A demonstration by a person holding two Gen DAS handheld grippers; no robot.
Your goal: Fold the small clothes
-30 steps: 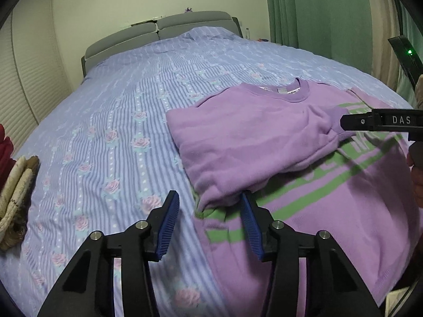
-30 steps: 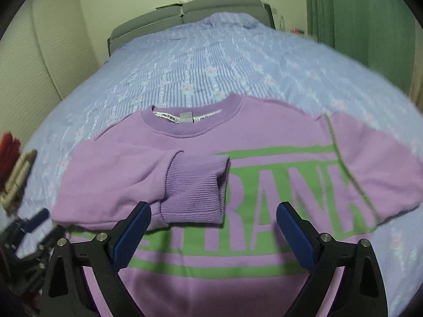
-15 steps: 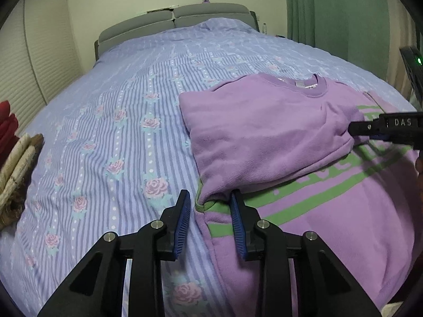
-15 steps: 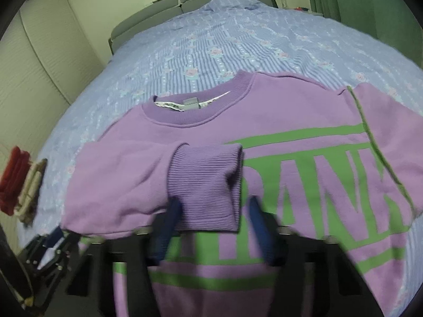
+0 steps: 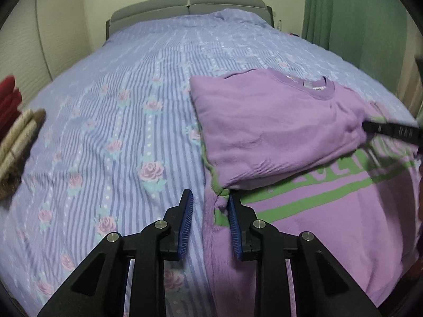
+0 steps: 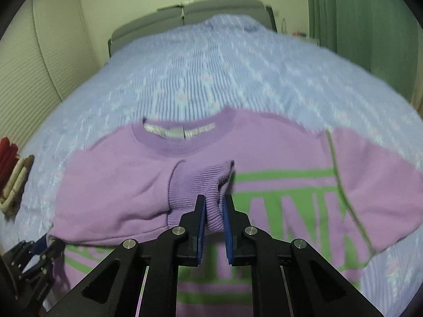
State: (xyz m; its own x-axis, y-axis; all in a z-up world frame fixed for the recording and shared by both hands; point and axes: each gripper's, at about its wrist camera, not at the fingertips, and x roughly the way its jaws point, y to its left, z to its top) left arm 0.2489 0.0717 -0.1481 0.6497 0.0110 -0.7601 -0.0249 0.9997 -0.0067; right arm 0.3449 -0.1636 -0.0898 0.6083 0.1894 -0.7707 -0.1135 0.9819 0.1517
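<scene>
I've got the purple sweatshirt (image 5: 277, 132) lying chest-up on the striped floral bedspread (image 5: 119, 111), collar toward the headboard (image 5: 185, 5) at 12 o'clock, its left sleeve already folded across the chest.

Left gripper (image 5: 208, 211) first: it sits at the garment's left side edge, about 6 o'clock in its own view, just below the folded sleeve's corner. Jaws are narrow and closing. The right pad touches the bunched green-trimmed side seam (image 5: 220, 203), the left pad is over bare bedspread, so cloth is between them but not pinched yet. I'd let it finish closing on both layers of that edge before lifting anything, otherwise only the top layer comes up.

Right gripper (image 6: 212, 214): jaws clamped tight on the ribbed cuff (image 6: 201, 185) of the folded sleeve, mid-chest, just below the collar (image 6: 182, 137). The pinch looks solid, with ribbing bulging past the pads.

Doing it well, as I judge it: keep the cuff low and taut, draw it toward 6 o'clock so the sleeve lies straight down the body, and hold the side edge as the anchor. Move both hands together and don't tug hard, since fleece slides on this cover. Basket (image 5: 15, 142) at 9 o'clock is well clear.
</scene>
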